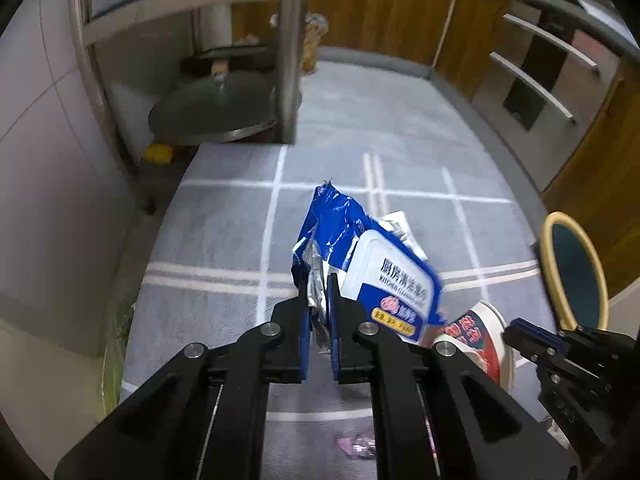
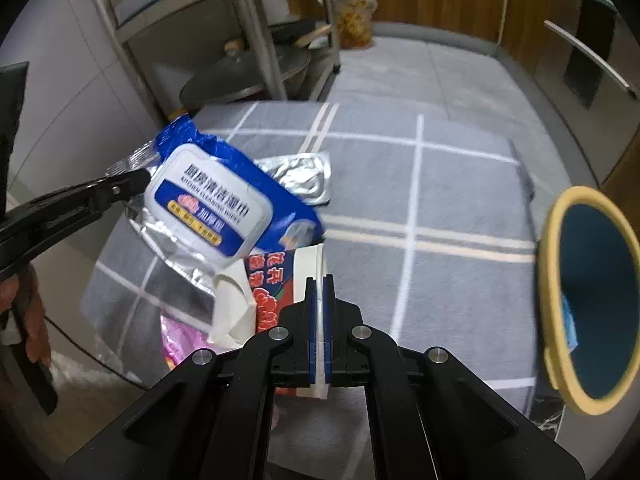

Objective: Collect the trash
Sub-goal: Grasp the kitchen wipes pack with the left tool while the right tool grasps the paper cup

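The left hand-held gripper [image 1: 319, 300] was clamped on the crumpled silver edge of a blue wet-wipes pack [image 1: 360, 264], which hung lifted clear of the grey checked cloth [image 1: 224, 216] covering the worktop. In the right wrist view the same pack [image 2: 224, 196] showed its white flip lid with printed lettering, tilted, with the left hand-held gripper's black fingers [image 2: 120, 188] coming in from the left edge and a hand [image 2: 28, 320] gripping its handle below.

The right hand-held gripper [image 2: 319, 292] was closed on the white rim of a paper cup [image 2: 280, 280] with red printing, which sat just under the wipes pack, its torn white side folded outward. From the left wrist view this cup [image 1: 480, 336] lay low and to the right, beside the right hand-held gripper [image 1: 520, 336].

A pink wrapper [image 2: 180, 340] lay on the cloth near the cup. A bin [image 2: 592, 296] with a yellow rim and a blue inside stood at the right, apart from both held items. A metal rack [image 1: 188, 40] with a pan lid stood beyond the worktop, in front of wooden cabinets [image 1: 380, 12]
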The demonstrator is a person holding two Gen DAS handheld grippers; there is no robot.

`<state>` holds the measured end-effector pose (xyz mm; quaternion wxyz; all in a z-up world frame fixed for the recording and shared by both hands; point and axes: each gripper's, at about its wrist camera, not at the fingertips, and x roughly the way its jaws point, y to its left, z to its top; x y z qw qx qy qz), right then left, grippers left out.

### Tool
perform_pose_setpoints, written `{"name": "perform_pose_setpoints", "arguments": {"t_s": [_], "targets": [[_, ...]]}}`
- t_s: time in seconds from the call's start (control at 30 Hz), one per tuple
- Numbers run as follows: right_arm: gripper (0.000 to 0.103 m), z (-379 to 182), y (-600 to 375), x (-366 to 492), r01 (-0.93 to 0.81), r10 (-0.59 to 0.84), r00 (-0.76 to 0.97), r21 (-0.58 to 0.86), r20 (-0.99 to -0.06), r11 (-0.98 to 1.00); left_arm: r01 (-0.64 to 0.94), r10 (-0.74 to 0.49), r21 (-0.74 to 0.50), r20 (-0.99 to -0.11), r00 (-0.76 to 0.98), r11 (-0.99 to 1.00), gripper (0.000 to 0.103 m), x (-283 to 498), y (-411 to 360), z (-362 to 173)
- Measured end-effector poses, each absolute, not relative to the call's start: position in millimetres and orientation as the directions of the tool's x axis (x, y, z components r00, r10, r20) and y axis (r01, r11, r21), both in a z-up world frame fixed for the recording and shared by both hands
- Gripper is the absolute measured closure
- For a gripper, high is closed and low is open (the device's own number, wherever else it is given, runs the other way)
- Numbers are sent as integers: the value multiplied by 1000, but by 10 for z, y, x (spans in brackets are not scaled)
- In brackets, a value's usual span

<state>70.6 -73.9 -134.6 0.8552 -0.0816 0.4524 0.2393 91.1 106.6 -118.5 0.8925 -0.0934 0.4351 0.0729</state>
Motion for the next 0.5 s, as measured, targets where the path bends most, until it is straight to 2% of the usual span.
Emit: {"name": "perform_pose_setpoints", "arguments": {"t_s": [0.33, 0.5], "targets": [[102, -1111, -1164, 683, -384, 307, 553, 91, -774, 919, -81, 34, -37, -680, 732, 996, 96, 820, 642, -713], [102, -1179, -1437, 775, -299, 320, 527, 181, -787, 937, -67, 37, -20, -666, 745, 998, 96, 818, 527, -630]]}}
